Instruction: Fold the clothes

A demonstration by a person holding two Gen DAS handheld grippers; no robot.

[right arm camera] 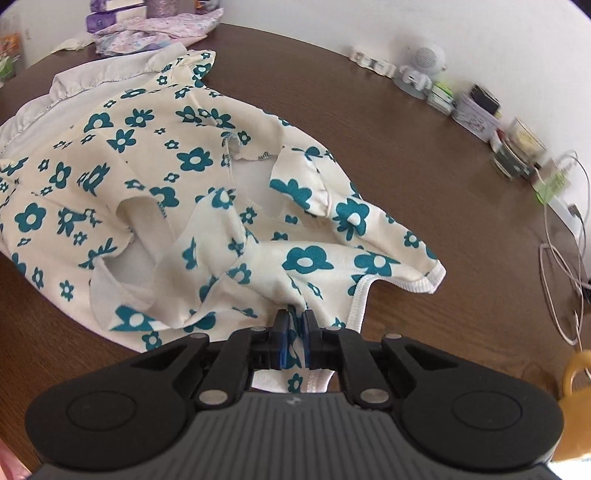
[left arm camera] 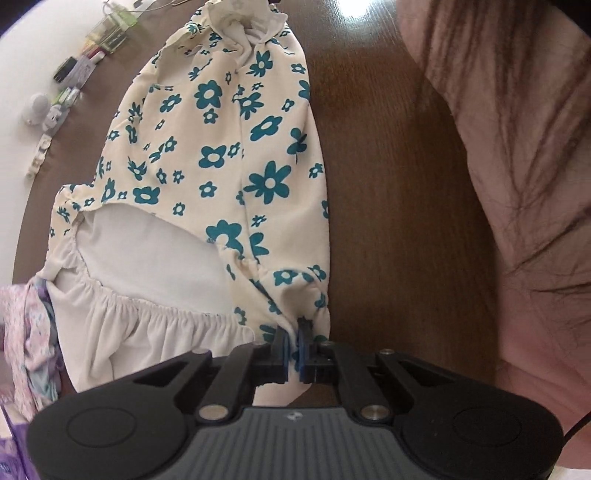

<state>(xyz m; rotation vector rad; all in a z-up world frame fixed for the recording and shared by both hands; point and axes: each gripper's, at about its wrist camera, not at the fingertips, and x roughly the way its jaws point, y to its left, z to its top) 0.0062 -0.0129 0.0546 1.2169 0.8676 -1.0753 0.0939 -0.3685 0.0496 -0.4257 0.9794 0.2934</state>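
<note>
A cream garment with teal flowers (left arm camera: pixel 221 155) lies on the brown wooden table (left arm camera: pixel 388 184), its white lining and gathered elastic edge showing at the lower left. My left gripper (left arm camera: pixel 294 330) is shut on a pinch of the garment's near edge. In the right wrist view the same floral garment (right arm camera: pixel 177 184) lies crumpled, with a white-hemmed corner (right arm camera: pixel 399 284) at the right. My right gripper (right arm camera: pixel 294 325) is shut on a fold of that cloth, which runs between the pads and hangs behind them.
A person's pink top and hair (left arm camera: pixel 517 166) fill the right of the left wrist view. Pale purple clothes (right arm camera: pixel 155 29) lie at the table's far edge. Small jars, a white figurine (right arm camera: pixel 421 70) and cables (right arm camera: pixel 561 236) line the wall side. A yellow mug (right arm camera: pixel 576 402) stands at the right.
</note>
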